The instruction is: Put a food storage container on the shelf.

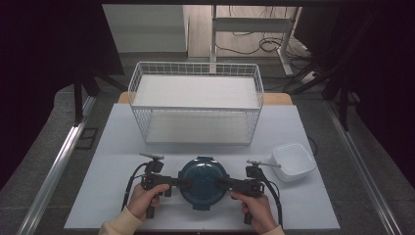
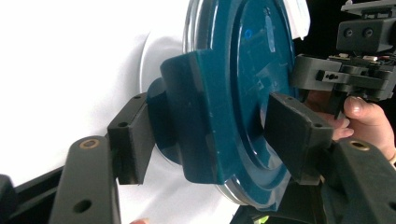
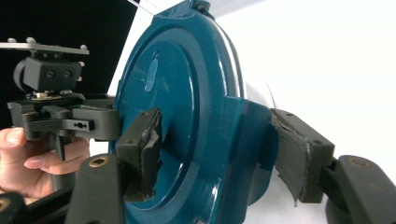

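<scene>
High view: a round teal-lidded container (image 1: 202, 182) sits on the desk (image 1: 112, 147) near its front edge, at 6 o'clock from the wire basket (image 1: 195, 103); a white square tub (image 1: 292, 160) stands at 3 o'clock from the container; the left gripper (image 1: 182, 182) meets the lid at its 9 o'clock side latch, the right gripper (image 1: 221, 182) at its 3 o'clock latch.

Left gripper view: the fingers (image 2: 294, 135) straddle a lid latch tab (image 2: 194, 116); one pad lies on the lid's top, the other beside the tab's outer face; a narrow gap appears to remain, so firm pinching is not confirmed.

Right gripper view: the fingers (image 3: 140, 154) bracket the opposite latch tab (image 3: 245, 140) likewise; a worn pad touches the lid face, the other stands just beside the tab.

Judgement: close both sides evenly, pads square on the tabs; uneven pressure could tilt or slide the container.
</scene>
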Motion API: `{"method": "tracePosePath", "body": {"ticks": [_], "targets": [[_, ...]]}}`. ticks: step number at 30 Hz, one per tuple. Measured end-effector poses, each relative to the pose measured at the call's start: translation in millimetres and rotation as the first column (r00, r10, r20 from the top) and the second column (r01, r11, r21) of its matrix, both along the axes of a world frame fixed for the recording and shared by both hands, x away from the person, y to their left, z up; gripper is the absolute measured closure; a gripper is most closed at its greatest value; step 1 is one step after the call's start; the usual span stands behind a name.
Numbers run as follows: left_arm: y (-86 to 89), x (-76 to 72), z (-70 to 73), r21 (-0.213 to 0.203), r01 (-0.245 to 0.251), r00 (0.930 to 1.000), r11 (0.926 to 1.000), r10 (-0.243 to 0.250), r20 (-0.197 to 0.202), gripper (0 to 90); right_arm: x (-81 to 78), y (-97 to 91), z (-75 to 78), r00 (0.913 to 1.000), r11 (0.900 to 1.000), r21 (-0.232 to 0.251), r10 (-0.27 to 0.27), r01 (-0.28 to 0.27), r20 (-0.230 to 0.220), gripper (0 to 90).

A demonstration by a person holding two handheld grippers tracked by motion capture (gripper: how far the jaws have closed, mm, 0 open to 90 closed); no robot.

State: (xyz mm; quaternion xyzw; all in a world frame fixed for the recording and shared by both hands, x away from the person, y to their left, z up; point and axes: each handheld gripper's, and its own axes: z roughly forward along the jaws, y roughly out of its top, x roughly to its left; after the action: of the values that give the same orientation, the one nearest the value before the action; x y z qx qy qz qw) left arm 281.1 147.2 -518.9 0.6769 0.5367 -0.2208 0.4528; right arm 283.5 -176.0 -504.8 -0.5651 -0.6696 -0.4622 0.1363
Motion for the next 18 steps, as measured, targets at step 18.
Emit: {"method": "tracePosePath", "body": {"ticks": [18], "targets": [[0.8,-3.7,6.3,-0.004,-0.023,0.9997,0.9997,0.023,0.013,39.6,-5.9,0.4,11.6,0.9983,0.9999,-0.013,-0.006,0.007,0.059,41.5]]}}
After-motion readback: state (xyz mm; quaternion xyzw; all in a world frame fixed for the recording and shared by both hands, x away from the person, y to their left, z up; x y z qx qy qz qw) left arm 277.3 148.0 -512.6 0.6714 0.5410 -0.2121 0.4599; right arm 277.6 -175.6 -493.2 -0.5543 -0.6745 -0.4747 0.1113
